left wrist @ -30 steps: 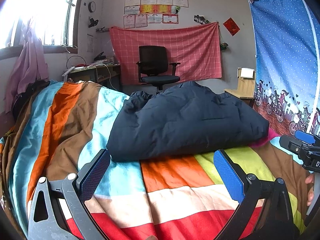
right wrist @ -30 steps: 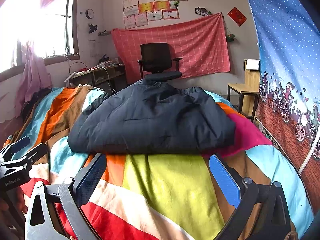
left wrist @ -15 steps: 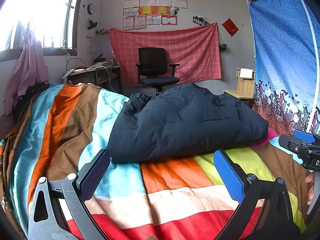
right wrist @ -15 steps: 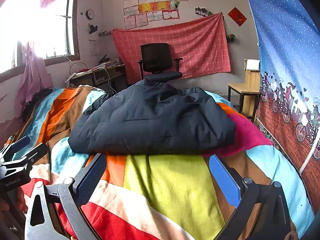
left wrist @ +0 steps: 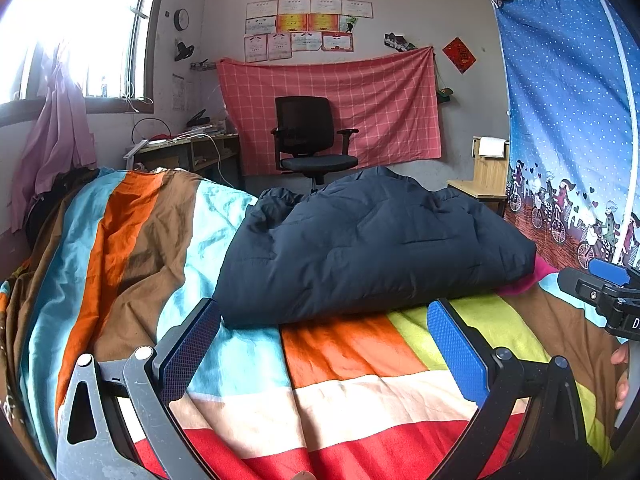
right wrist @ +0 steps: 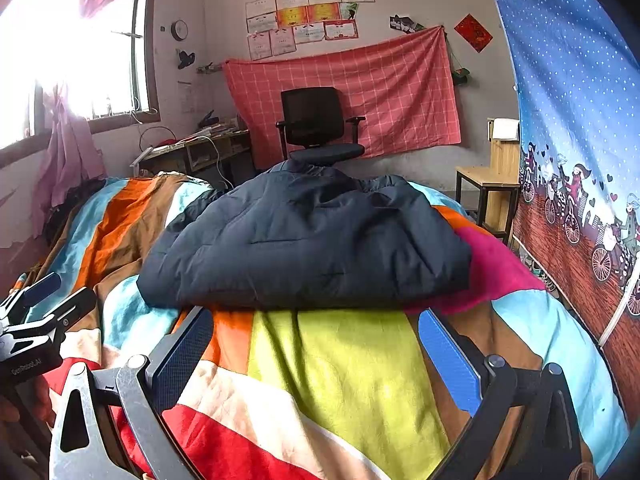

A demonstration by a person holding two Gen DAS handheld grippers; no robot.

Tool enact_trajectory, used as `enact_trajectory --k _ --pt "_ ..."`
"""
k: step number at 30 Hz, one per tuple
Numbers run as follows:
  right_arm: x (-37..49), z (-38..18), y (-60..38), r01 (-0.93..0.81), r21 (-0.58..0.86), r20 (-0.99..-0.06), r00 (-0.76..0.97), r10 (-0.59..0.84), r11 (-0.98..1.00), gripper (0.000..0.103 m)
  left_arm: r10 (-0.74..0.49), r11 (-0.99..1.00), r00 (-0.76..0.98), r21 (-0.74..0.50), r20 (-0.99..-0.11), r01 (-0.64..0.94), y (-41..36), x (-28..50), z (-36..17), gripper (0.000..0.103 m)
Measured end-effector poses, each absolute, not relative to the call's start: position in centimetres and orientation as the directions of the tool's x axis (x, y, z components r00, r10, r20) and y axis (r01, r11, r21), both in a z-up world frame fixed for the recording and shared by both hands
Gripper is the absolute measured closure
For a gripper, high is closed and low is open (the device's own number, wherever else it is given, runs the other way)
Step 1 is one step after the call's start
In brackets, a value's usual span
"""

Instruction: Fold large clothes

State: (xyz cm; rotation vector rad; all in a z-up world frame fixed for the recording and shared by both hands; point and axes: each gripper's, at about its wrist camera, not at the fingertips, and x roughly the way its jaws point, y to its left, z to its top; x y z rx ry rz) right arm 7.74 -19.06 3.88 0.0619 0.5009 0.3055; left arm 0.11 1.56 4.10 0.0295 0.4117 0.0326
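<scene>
Left gripper (left wrist: 324,344): held low over the striped bedspread (left wrist: 340,396), fingers spread wide, grasping nothing, aimed at the garment. Right gripper (right wrist: 312,344): same pose beside it, fingers apart, empty. One dark navy padded jacket (right wrist: 308,240): folded bundle lying mid-bed just beyond both grippers, long axis running left to right. One black office chair (right wrist: 316,124) behind.

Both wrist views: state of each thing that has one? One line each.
left gripper: open, empty, short of the jacket
right gripper: open, empty, short of the jacket
navy jacket: folded into a bundle, lying on the bed
striped bedspread: spread out, wrinkled
office chair: unoccupied
</scene>
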Motion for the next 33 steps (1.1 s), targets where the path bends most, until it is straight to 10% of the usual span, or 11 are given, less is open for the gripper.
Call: enact_trajectory --k 33 --pt "7.48 4.29 -18.4 -0.27 0.145 -0.464 0.831 0.307 0.952 0.0 0.037 0.999 0.916 0.037 -0.4 -0.025 1.63 0.11 4.18 0.001"
